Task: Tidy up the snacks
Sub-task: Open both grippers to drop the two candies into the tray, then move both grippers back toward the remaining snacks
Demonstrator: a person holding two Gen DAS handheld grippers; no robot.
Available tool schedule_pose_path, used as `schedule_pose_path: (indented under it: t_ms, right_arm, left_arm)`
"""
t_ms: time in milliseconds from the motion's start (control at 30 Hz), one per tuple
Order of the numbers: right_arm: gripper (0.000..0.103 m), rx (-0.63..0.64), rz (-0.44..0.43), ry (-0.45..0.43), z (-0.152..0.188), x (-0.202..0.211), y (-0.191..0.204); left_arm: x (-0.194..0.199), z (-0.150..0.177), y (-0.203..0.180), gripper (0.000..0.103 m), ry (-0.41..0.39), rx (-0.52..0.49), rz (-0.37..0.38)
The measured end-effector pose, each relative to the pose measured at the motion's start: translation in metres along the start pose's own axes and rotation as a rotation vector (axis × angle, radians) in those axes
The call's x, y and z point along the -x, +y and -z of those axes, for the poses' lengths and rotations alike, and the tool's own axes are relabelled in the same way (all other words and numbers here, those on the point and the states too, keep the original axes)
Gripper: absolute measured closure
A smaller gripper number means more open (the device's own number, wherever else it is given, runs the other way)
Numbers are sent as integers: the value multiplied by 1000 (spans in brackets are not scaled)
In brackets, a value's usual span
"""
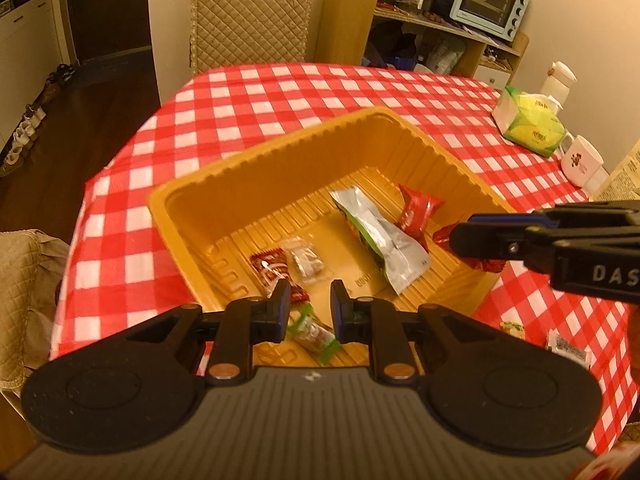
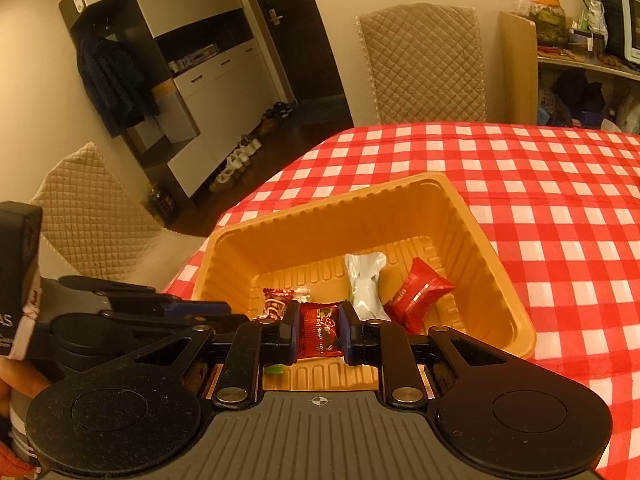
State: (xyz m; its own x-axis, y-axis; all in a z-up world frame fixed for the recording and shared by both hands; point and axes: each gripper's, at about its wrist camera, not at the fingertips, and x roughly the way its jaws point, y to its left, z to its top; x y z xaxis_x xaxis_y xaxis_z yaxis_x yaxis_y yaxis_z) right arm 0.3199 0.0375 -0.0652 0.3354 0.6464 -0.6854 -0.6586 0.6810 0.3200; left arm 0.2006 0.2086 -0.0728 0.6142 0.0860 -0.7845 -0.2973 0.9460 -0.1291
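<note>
My right gripper is clamped on a red snack packet, which I hold above the near edge of the golden plastic tray so that letting go should drop it inside. Ahead of that gripper, on the tray floor, lie a silver pouch and a red wrapped candy, with a small red sachet ahead to the left. My left gripper hangs over the tray's near side with its fingers apart and nothing between them; a green-ended snack bar lies just below it, seemingly freshly placed. Two more small snacks wait on the checked tablecloth, off to its right.
</note>
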Motion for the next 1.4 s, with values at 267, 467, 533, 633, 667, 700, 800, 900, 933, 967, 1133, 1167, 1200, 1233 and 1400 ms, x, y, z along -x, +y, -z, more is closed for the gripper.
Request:
schedule_pose_path:
  t_ms: [267, 467, 533, 633, 667, 700, 800, 900, 933, 967, 1133, 1167, 1200, 1233, 1400]
  right_arm:
    - [83, 17, -8, 22, -12, -26, 9]
    - [82, -7, -2, 49, -17, -52, 11]
    - [82, -26, 0, 39, -18, -58, 10]
    - [81, -66, -3, 57, -20, -65, 7]
    - [77, -75, -3, 60, -20, -66, 7]
    - [71, -78, -1, 60, -20, -65, 6]
    - [49, -79, 15, 43, -18, -59, 6]
    - [48, -76, 24, 46, -15, -53, 6]
    - [47, -76, 30, 46, -14, -50, 6]
    - [45, -76, 36, 46, -12, -48, 6]
    - [28, -89, 54, 37, -6, -29, 2]
    - [26, -88, 54, 33, -4, -25, 2]
    - [25, -88, 54, 30, -3, -21, 2]
    - [22, -90, 55, 26, -1, -16, 2]
    - [17, -100, 52, -2, 6, 8, 4]
  left_arm:
    - [3, -10, 14, 84, -17, 25, -30]
    - [5, -10, 22, 84, -17, 40, -39]
    - [5, -9, 23, 84, -15, 42, -39]
    - [6, -7, 24, 82, -12, 48, -41]
    - [7, -6, 25, 81, -12, 49, -42]
    - [8, -5, 25, 80, -11, 52, -43]
    - [10, -2, 27, 78, -11, 60, -46]
    - [14, 0, 26, 75, -14, 62, -47]
    - [15, 1, 26, 74, -15, 63, -48]
    - [16, 1, 25, 73, -17, 63, -47]
    - [24, 6, 18, 61, -22, 60, -44]
    - [27, 7, 16, 55, -24, 60, -44]
    - [29, 8, 14, 47, -28, 60, -45]
    - [32, 9, 12, 44, -33, 60, -43]
    - [49, 14, 2, 34, -58, 53, -44]
